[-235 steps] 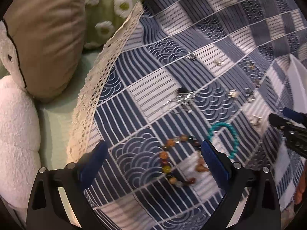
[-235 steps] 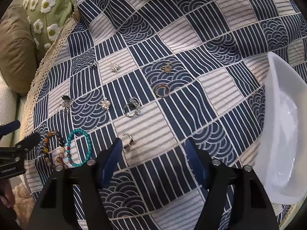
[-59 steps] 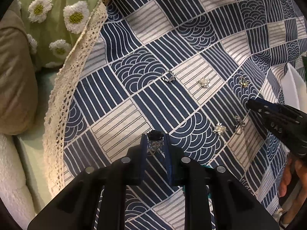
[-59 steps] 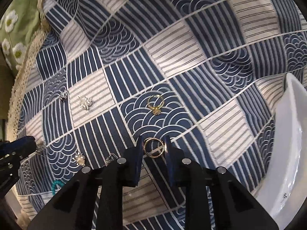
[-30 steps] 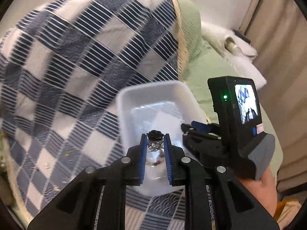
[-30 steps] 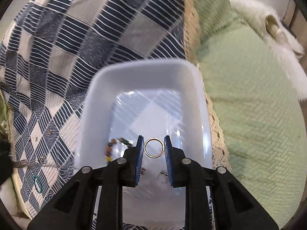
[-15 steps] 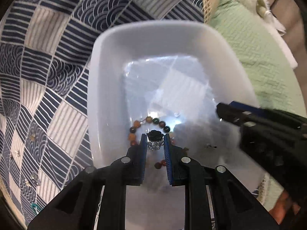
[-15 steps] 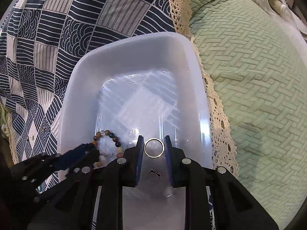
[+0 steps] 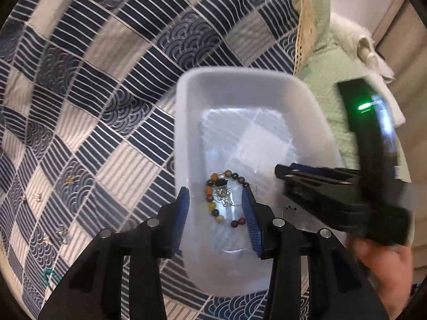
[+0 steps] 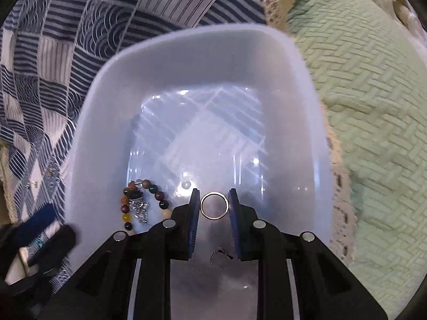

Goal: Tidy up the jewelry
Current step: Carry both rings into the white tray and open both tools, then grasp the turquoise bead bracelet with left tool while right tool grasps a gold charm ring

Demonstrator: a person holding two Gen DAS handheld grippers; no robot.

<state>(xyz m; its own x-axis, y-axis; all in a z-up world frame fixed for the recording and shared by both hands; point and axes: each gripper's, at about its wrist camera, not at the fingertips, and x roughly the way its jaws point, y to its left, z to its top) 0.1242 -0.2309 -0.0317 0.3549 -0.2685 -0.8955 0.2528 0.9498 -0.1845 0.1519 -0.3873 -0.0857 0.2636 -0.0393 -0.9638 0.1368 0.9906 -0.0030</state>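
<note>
A white plastic tray (image 9: 234, 76) lies on the patterned cloth, and both grippers hang over it, pointing down. My left gripper (image 9: 215, 196) has its jaws opening, with nothing pressed between the pads. Below them a silver brooch with a black rose (image 9: 222, 190) lies in the tray, inside a ring of coloured beads, the beaded bracelet (image 9: 213, 212). My right gripper (image 10: 214, 206) is shut on a thin gold ring (image 10: 214, 197) just above the tray (image 10: 186, 34) floor. The brooch (image 10: 137, 206) and bracelet (image 10: 153, 189) sit to its left.
Another small silver piece (image 10: 220, 258) lies on the tray floor under the right fingers. Several small pieces (image 9: 62, 230) and a teal bracelet (image 9: 49, 274) lie on the blue checked cloth (image 9: 112, 61) at left. A green quilted cover (image 10: 368, 112) with a lace edge borders the tray on the right.
The left jaws have spread and let go of the brooch, which now lies in the tray inside the beaded bracelet. Both grippers have sunk closer to the tray. The right still grips the ring.
</note>
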